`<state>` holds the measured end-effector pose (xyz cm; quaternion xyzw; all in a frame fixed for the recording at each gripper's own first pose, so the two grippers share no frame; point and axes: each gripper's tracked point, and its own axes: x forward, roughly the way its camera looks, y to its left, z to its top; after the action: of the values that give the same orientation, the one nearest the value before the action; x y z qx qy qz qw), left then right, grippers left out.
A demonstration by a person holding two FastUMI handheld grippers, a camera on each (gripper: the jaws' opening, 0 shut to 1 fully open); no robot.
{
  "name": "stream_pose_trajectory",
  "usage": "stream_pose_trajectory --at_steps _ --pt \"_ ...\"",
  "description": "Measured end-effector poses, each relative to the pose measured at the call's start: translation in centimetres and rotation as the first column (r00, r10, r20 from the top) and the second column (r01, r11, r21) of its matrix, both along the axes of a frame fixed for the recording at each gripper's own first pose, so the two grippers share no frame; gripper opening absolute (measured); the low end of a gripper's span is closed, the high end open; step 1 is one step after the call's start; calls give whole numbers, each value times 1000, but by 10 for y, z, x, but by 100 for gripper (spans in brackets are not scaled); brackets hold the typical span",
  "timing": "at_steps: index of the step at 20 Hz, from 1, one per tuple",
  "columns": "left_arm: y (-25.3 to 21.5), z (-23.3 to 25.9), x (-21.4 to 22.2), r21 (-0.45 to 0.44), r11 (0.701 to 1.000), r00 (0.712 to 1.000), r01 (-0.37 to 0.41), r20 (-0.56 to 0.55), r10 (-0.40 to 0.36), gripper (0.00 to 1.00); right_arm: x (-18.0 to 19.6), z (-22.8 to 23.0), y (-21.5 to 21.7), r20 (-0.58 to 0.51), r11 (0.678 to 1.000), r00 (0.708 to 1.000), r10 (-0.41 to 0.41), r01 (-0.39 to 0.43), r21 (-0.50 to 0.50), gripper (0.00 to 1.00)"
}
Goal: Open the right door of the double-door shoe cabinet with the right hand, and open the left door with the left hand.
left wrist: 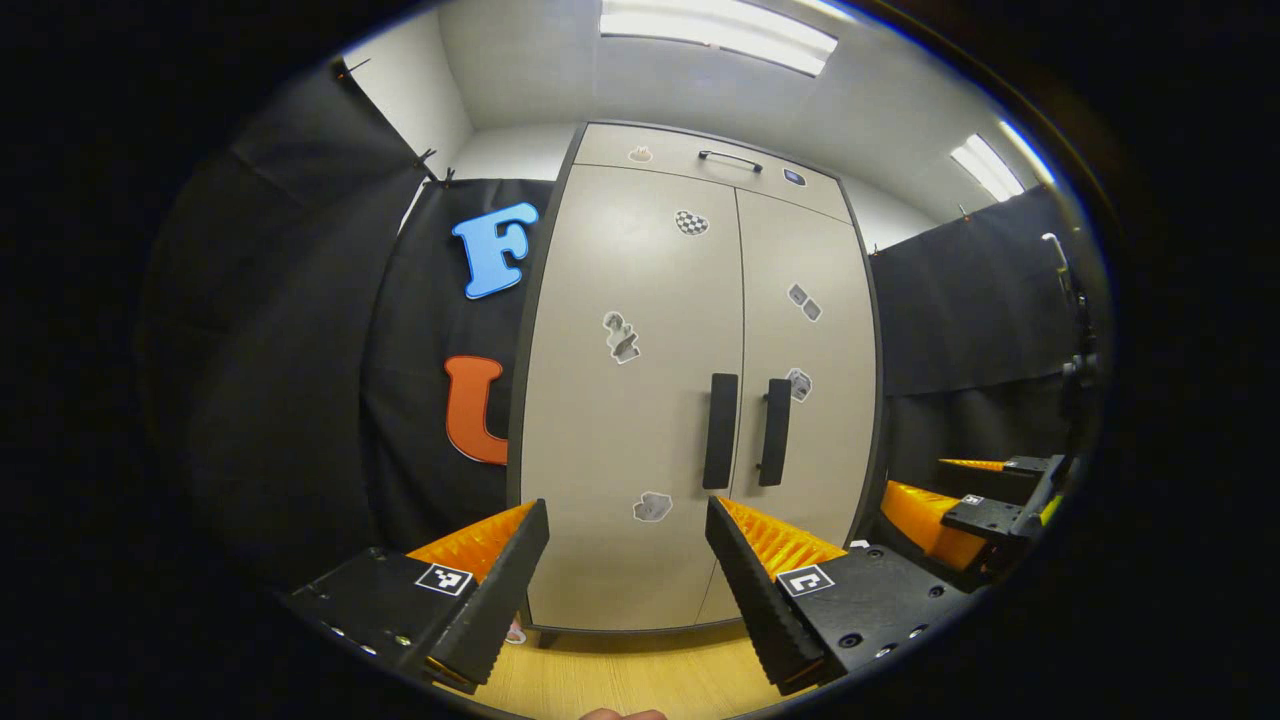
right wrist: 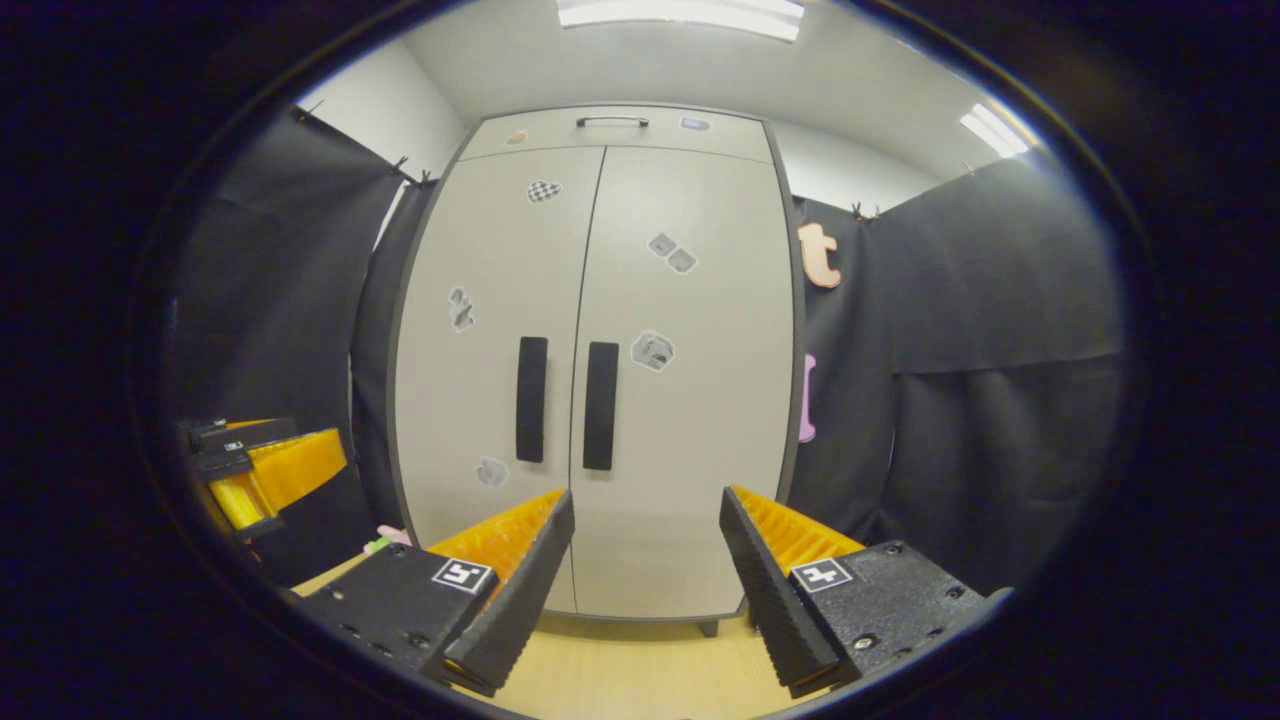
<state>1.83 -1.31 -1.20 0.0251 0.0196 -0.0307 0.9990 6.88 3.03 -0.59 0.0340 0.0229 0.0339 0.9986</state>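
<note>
Left gripper (left wrist: 627, 512) and right gripper (right wrist: 647, 502), each with fingers spread apart and holding nothing, hang short of the tall beige double-door shoe cabinet (right wrist: 590, 330), both doors closed. The two black vertical bar handles (right wrist: 532, 398) (right wrist: 600, 404) flank the centre seam. Small stickers (left wrist: 621, 336) on the doors are too blurred to make out.

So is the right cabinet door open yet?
No, in the right gripper view the right door sits flush beside the left door, both shut.
</note>
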Motion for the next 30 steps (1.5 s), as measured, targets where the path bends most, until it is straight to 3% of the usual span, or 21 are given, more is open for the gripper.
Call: stream_pose_trajectory --at_steps 8,13,22,30 --pt "14 -4 -23 12 1000 1000 -13 2 13 95 104 27 8 26 996 1000 -7 5 87 93" --pt "25 -7 -27 28 999 999 -37 -5 37 95 144 31 25 -5 995 999 37 -36 93 93" --pt "31 -12 -27 33 998 999 -49 -22 49 95 183 27 36 -33 998 998 47 -45 53 90" --pt "35 -11 -23 34 998 999 -52 -16 52 95 182 24 36 -40 998 999 30 -28 59 86"
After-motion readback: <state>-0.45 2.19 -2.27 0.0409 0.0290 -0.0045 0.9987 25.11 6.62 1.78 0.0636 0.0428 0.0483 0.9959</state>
